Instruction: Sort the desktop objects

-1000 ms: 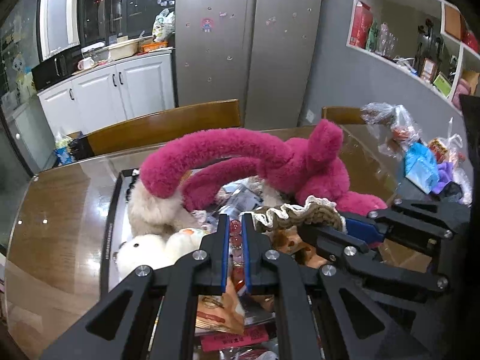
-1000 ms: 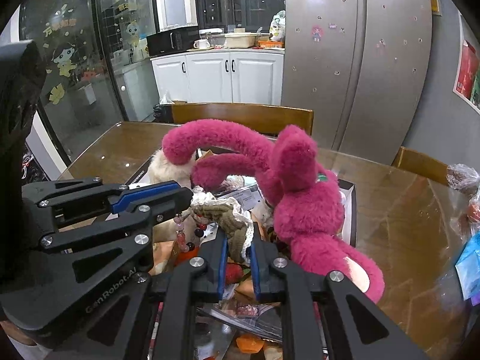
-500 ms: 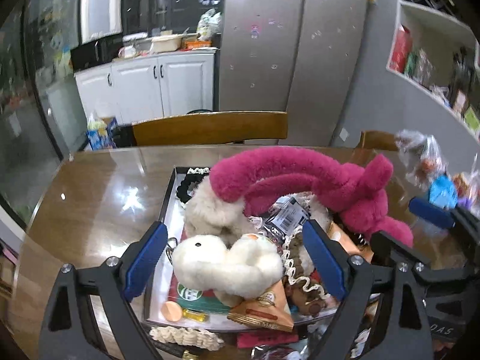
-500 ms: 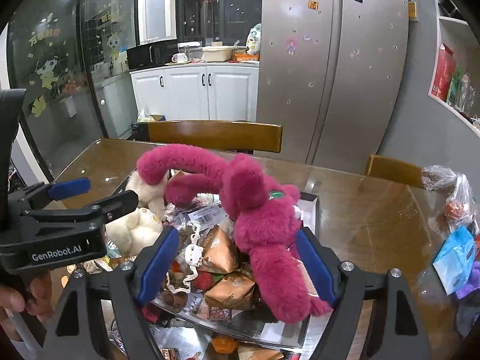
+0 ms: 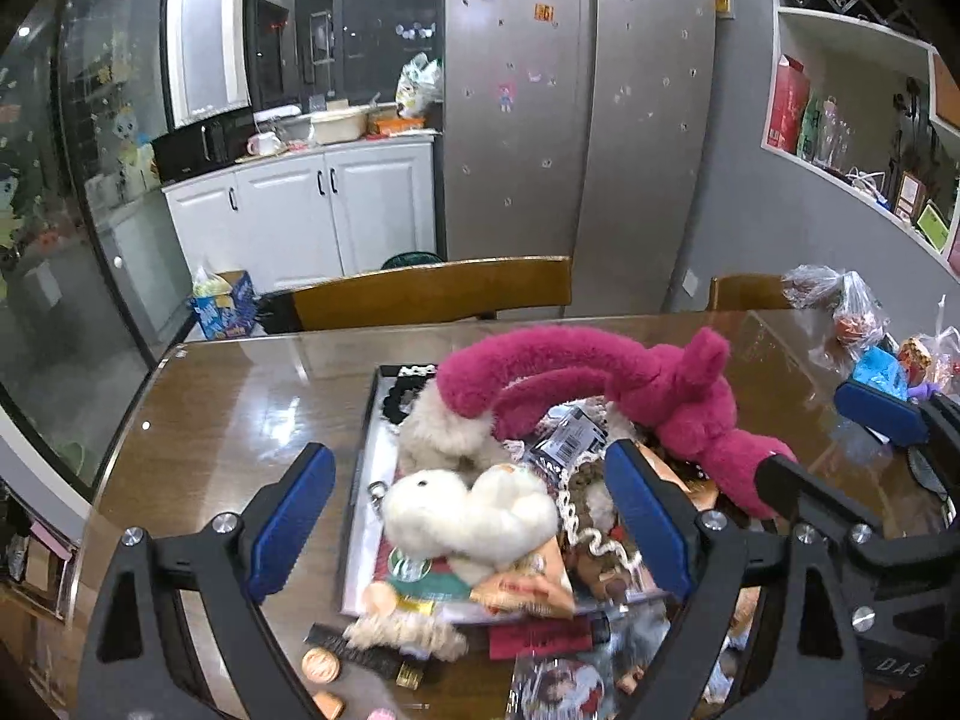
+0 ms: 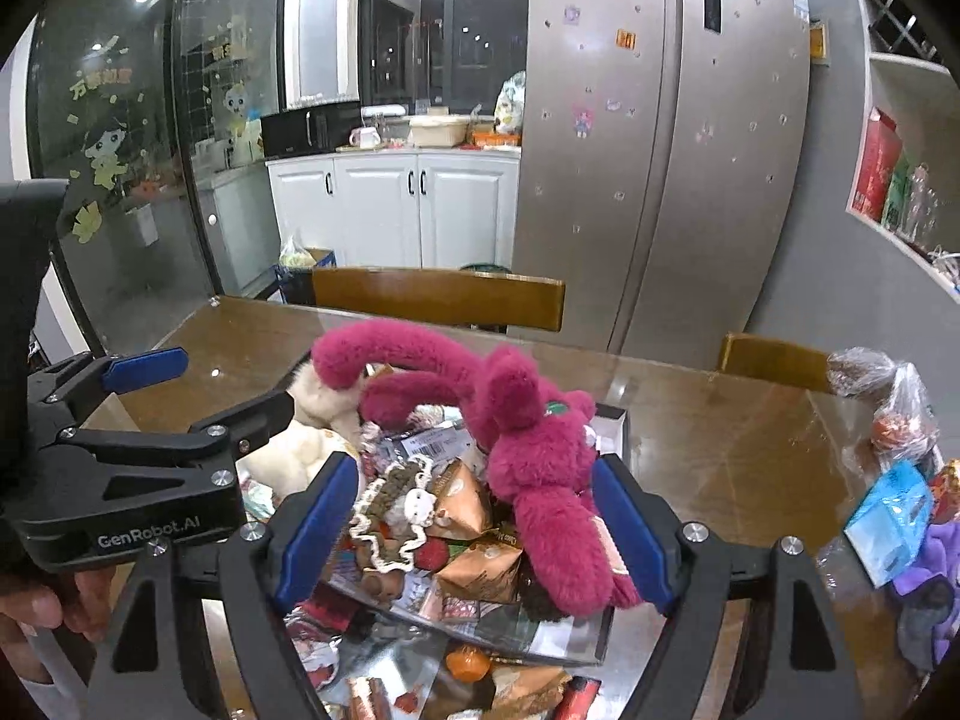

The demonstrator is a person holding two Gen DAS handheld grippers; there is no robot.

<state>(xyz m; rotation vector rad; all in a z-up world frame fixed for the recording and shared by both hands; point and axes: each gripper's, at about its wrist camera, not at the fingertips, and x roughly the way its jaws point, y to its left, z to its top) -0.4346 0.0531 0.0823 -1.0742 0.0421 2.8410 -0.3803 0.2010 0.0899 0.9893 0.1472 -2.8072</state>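
Left wrist: saw a tray (image 5: 360, 468) on the table (image 5: 240, 408) heaped with a pink plush (image 5: 678, 402), a white plush (image 5: 468, 516) and snack packets. Left gripper (image 5: 468, 528) hung wide open above, holding nothing.

Right wrist: found the right gripper (image 6: 474, 528) likewise spread, empty, over the pile. Bare table (image 6: 720, 420) beyond; bags (image 6: 888, 408) at right.

Tray (image 5: 359, 483) heaped (toys); table left (image 5: 240, 414) seemingly free.
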